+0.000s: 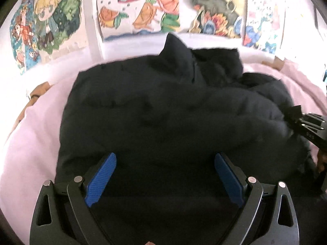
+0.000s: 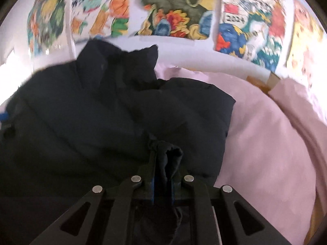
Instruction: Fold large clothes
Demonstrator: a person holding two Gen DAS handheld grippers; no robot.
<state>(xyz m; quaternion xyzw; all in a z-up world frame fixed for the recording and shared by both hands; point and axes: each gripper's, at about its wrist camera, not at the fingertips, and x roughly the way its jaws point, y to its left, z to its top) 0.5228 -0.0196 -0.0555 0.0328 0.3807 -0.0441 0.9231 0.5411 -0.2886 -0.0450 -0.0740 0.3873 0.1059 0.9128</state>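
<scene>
A large black puffy jacket [image 1: 163, 110] lies on a pale pink sheet [image 1: 30, 138], its collar standing up at the far side. My left gripper [image 1: 165, 159] is open, its blue pads spread wide over the jacket's near part, holding nothing. My right gripper [image 2: 163, 159] is shut on a bunched fold of the black jacket [image 2: 102, 112] at its right edge. The right gripper also shows at the right edge of the left wrist view [image 1: 306, 126], against the jacket's right side.
The pink sheet [image 2: 265, 143] covers the surface on both sides of the jacket. Colourful cartoon posters [image 1: 143, 10] hang on the white wall behind. A brown edge [image 2: 273, 79] shows at the far right of the sheet.
</scene>
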